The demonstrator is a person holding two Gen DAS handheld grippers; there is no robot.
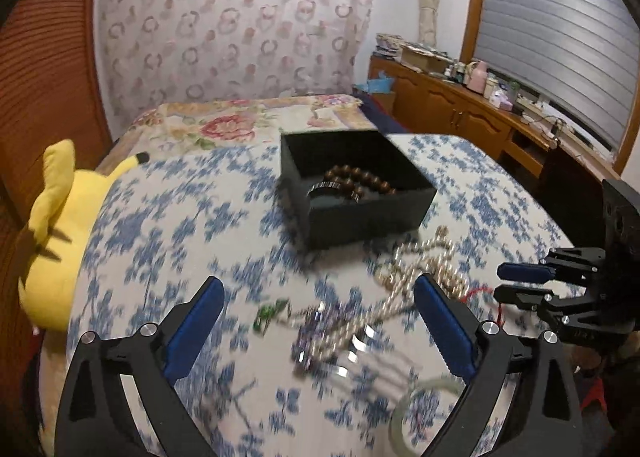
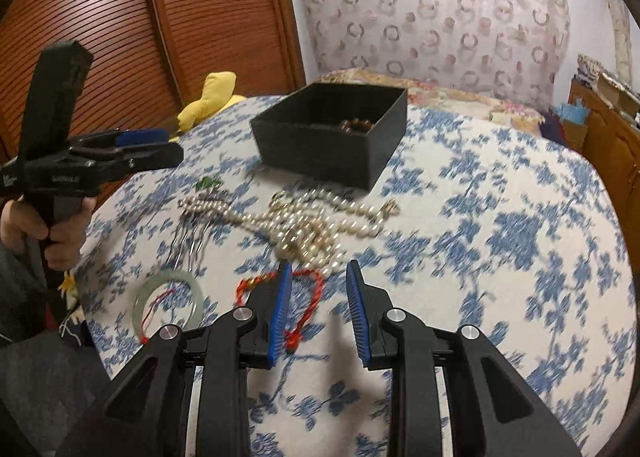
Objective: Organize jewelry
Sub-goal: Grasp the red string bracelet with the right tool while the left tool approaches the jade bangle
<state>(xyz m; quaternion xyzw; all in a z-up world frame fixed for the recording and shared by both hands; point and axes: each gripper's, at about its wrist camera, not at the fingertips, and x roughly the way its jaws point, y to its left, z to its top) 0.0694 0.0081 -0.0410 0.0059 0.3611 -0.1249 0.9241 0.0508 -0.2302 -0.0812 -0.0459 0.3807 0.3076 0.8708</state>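
Note:
A black open box [image 1: 360, 193] [image 2: 332, 133] sits on the bed and holds a brown bead bracelet [image 1: 360, 179]. In front of it lie a pearl necklace [image 2: 312, 225] [image 1: 424, 265], a red cord bracelet [image 2: 308, 297], a pale green bangle [image 2: 168, 305] [image 1: 416, 409], a metal hair comb [image 2: 188, 241] [image 1: 356, 349] and a small green piece [image 1: 272, 313]. My left gripper [image 1: 318, 293] is open and empty above the comb. My right gripper [image 2: 318, 269] is open and empty, just above the red cord and the pearls.
The bed has a blue-and-white floral cover [image 2: 500, 237]. A yellow plush toy [image 1: 60, 225] lies at its left edge by the wooden slatted doors [image 2: 140, 17]. A wooden cabinet [image 1: 460, 109] with clutter stands at the right under the window.

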